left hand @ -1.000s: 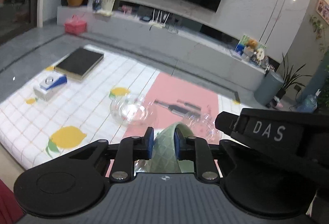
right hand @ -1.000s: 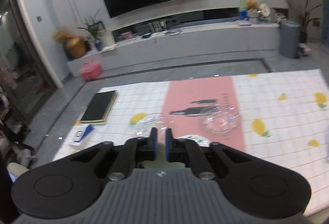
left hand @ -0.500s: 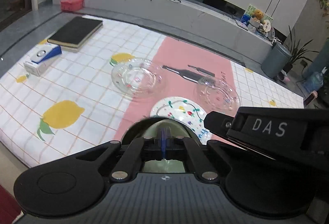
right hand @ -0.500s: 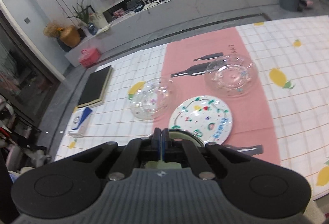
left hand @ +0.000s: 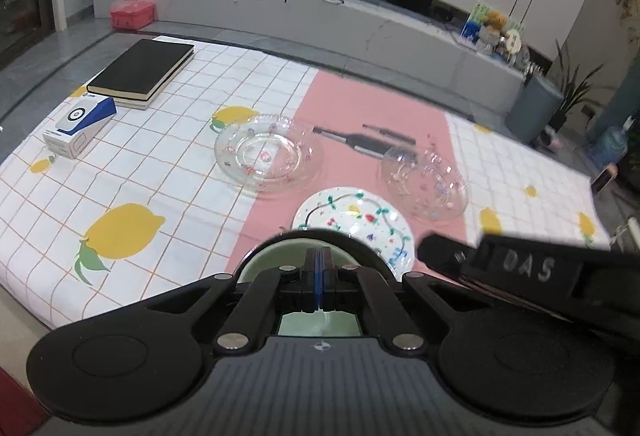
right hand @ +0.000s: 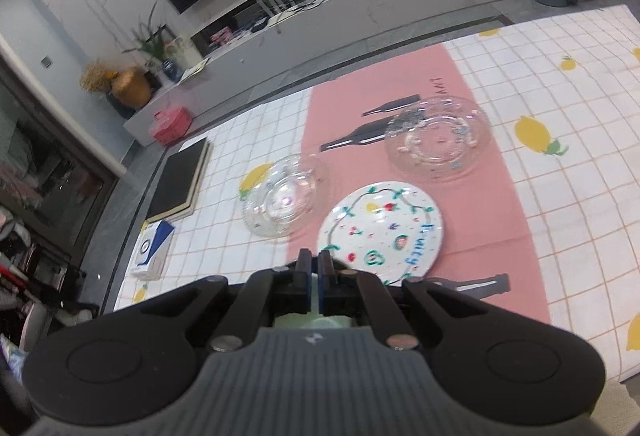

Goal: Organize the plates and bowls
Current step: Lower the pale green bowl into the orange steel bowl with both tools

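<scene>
The left gripper is pinching the rim of a pale green bowl, its fingers drawn together until only the thin blue pads are showing between them. The right gripper is clamping a sliver of the same pale green ware between its nearly closed fingers; whether this is the bowl's opposite rim cannot be told for certain. The bowl is sitting low at the near edge of the tablecloth, over the pink strip, and its visible interior is looking bare.

Just beyond the bowl a white painted plate is lying flat on the pink strip, carrying only its own printed fruit and lettering. To its far left a clear glass plate is resting across the border of the pink strip and the white checks, and to its far right a second clear glass plate is resting on the pink strip beside a printed bottle figure; both are showing only small coloured dots in the glass. The three plates are sitting apart from one another, none stacked.

Further left a black book is lying on the cloth, with a white-and-blue box just beside it
</scene>
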A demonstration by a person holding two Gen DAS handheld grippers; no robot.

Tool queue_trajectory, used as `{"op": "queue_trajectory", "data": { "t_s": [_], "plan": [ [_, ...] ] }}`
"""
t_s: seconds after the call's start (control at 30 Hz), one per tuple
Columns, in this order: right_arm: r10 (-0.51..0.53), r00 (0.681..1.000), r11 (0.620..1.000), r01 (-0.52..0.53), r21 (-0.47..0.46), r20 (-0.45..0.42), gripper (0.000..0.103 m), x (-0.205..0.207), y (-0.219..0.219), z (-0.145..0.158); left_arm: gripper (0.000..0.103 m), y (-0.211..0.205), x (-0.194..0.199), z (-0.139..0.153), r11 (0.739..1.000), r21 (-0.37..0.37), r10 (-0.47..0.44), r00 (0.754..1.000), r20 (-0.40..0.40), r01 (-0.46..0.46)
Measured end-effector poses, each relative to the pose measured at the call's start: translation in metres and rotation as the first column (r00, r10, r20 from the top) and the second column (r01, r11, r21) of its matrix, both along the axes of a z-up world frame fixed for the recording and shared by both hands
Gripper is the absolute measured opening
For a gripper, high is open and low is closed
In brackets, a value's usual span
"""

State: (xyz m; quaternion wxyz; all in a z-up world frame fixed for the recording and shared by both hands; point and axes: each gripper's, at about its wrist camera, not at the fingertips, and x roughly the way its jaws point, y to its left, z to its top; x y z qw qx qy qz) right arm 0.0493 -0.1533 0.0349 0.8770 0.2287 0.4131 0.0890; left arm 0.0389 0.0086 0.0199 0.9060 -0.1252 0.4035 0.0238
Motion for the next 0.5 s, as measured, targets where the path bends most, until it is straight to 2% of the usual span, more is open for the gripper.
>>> {"op": "queue_trajectory", "data": {
  "t_s": [0.07,0.13,0.17,0.2,0.23,0.3,0.37,0.43,0.5],
  "plan": [
    [-0.019,1.000,0.999,0.019,-0.031,-0.005,0.002,0.000,-0.006,-0.008,0.003,0.008,-0.002,0.007,1.000,-0.008,0.010,1.000,0.017,-0.010],
    [-0.033,0.999,0.998,0.032,-0.061,-0.013,0.005,0.000,-0.010,-0.018,0.015,0.014,-0.002,0.012,1.000,0.023,-0.001,1.000,0.026,0.000],
    [-0.036,0.999,0.997,0.035,-0.066,-0.017,0.009,0.000,-0.012,-0.022,0.028,0.018,-0.003,0.013,0.999,0.043,-0.011,1.000,0.028,0.010],
    [-0.038,0.999,0.997,0.037,-0.066,-0.020,0.026,0.001,-0.013,-0.027,0.039,0.022,-0.003,0.014,0.998,0.059,-0.016,0.999,0.028,0.015],
    [-0.033,0.999,0.997,0.032,-0.067,-0.024,0.043,0.001,-0.014,-0.030,0.043,0.024,-0.001,0.014,0.997,0.069,-0.021,0.999,0.024,0.019],
    [-0.012,0.999,0.997,0.010,-0.080,-0.031,0.044,0.003,-0.010,-0.036,0.052,0.033,0.002,0.010,0.997,0.070,-0.037,0.999,0.006,0.036],
    [0.012,0.999,0.997,-0.016,-0.076,-0.050,0.047,0.005,-0.005,-0.044,0.059,0.043,0.008,0.001,0.998,0.035,-0.042,0.999,-0.031,0.043],
    [0.031,0.997,0.997,-0.036,-0.064,-0.073,0.054,0.007,0.000,-0.051,0.060,0.051,0.015,-0.013,0.999,-0.014,-0.035,0.996,-0.086,0.034],
    [0.055,0.994,0.997,-0.061,-0.054,-0.094,0.054,0.008,0.006,-0.057,0.061,0.053,0.020,-0.025,0.999,-0.029,-0.041,0.992,-0.119,0.038]
  ]
}}
